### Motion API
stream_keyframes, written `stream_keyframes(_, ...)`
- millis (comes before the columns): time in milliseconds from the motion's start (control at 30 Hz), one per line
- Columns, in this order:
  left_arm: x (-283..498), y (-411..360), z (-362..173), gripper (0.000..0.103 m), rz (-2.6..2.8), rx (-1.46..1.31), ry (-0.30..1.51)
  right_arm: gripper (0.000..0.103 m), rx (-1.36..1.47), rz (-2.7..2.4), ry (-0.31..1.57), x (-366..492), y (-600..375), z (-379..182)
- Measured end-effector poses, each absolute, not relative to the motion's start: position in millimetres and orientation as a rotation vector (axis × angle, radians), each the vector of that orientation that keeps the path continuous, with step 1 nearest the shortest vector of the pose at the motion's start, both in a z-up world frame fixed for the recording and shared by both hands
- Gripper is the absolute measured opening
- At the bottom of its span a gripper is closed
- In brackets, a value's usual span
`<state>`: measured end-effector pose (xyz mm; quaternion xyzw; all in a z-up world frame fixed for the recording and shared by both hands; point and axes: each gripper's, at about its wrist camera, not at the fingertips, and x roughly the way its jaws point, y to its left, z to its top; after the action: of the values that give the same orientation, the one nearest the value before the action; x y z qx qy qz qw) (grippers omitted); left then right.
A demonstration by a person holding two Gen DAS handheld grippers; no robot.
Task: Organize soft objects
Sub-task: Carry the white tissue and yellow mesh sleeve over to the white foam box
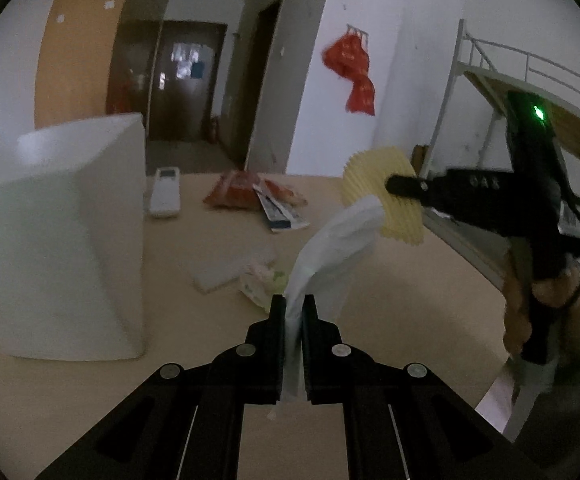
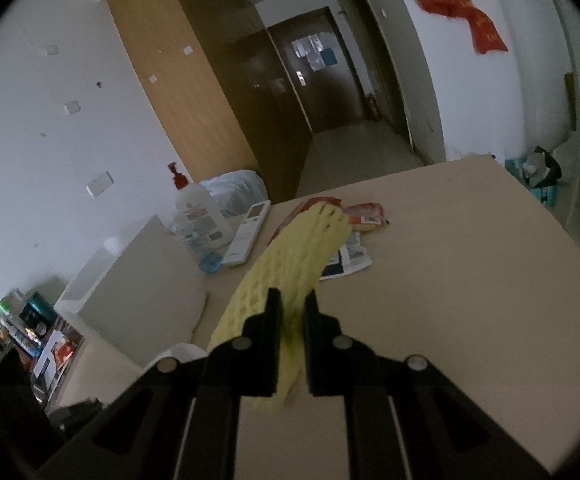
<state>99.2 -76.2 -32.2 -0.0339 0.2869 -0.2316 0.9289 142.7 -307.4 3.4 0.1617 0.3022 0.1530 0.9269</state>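
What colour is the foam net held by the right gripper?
Pale yellow, with an open mesh pattern; the foam net shows best in the right wrist view.

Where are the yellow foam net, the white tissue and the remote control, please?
yellow foam net (image 2: 290, 264): right wrist view, mid-mesh above the fingers.
white tissue (image 1: 330, 248): left wrist view, middle of the sheet.
remote control (image 1: 165, 192): left wrist view, its body.

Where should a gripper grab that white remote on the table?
Grip the white remote across its narrow width near the middle, coming down from above. It lies flat and long on the table; the bottle crowds one long side, so the grasp looks tight there.
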Motion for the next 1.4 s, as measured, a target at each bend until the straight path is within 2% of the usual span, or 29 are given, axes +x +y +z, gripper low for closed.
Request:
stream_keyframes(700, 46.4, -37.8, 15.0, 0.008, -0.312, -0.065, 0.389, 0.013, 0.317, 0.372, 0.518, 70.8, -291.2, 17.3)
stream_keyframes(1400, 22.8, 10.7, 32.1, 0.008, -0.125, -0.078, 0.315, 0.013, 0.229, 0.56, 0.509, 63.1, -235.9, 16.7)
